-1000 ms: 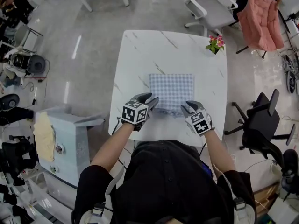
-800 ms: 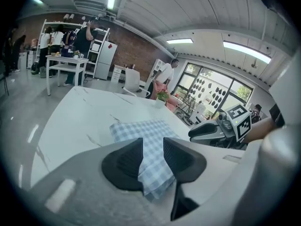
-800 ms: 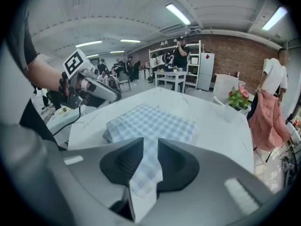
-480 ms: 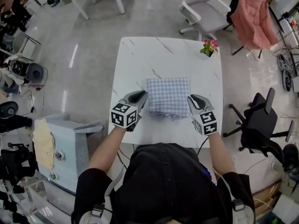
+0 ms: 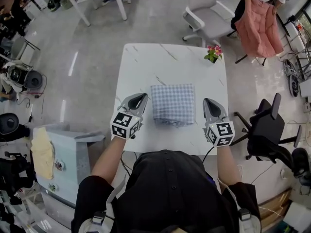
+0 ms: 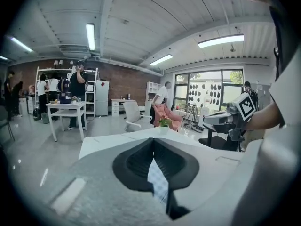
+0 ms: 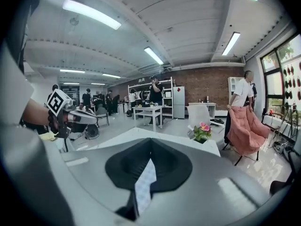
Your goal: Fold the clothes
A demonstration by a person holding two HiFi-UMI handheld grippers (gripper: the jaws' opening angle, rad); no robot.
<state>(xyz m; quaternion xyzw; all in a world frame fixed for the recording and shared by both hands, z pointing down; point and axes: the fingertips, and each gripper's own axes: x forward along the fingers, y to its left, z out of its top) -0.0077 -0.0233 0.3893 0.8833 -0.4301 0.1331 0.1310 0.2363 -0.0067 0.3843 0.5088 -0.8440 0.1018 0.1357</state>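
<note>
A blue-and-white checked cloth lies folded into a neat rectangle on the white marble table. My left gripper hovers to its left, above the table, and my right gripper hovers to its right. Both are apart from the cloth. Their jaws have just been closing and now stand shut with nothing between them. In the left gripper view the shut left gripper points level across the table, and a strip of cloth shows below through the gap. The right gripper looks the same, with the cloth beneath.
A small pot of pink flowers stands at the table's far right corner. A grey office chair sits beyond the table and a black chair to its right. A pale blue cabinet is at the left. A person holds a pink garment.
Both grippers left the cloth's near edge, rose and spread apart to either side of it. Their jaws closed. The folded cloth stayed flat on the table.
</note>
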